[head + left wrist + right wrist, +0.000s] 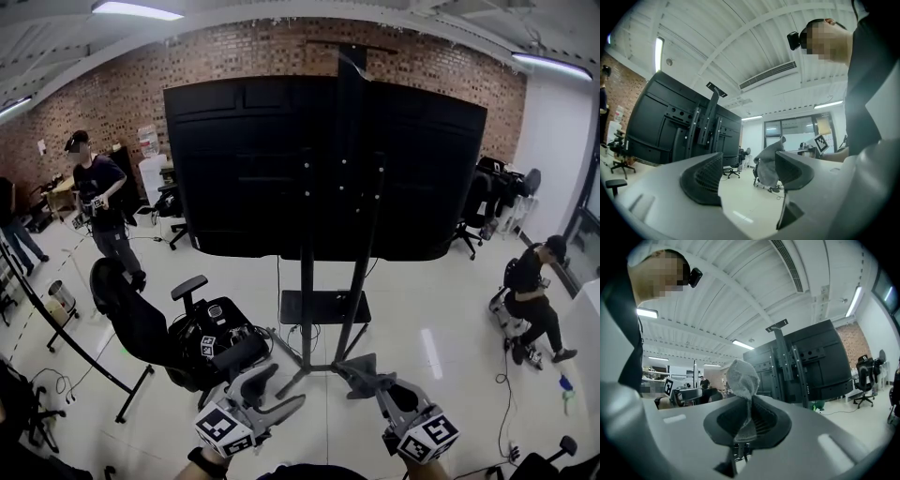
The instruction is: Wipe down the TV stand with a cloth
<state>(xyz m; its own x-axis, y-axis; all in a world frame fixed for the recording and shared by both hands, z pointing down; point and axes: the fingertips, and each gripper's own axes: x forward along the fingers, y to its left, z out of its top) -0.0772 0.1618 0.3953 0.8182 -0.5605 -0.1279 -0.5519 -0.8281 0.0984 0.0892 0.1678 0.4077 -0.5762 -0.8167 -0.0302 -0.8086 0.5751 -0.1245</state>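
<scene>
At the near edge, before the TV stand point(307, 281), we note the right hand-held gripper point(746, 423) clenched on a grey cloth point(742, 377); the left hand-held gripper point(747, 173) is released.

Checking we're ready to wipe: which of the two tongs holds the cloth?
The right tongs, shut on the grey cloth; the left tongs stand open with nothing between them.

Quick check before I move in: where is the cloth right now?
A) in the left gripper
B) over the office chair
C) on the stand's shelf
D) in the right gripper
D: the right gripper view shows the cloth pinched in the shut jaws of the right gripper; the left gripper has its jaws apart, holding nothing.
</scene>
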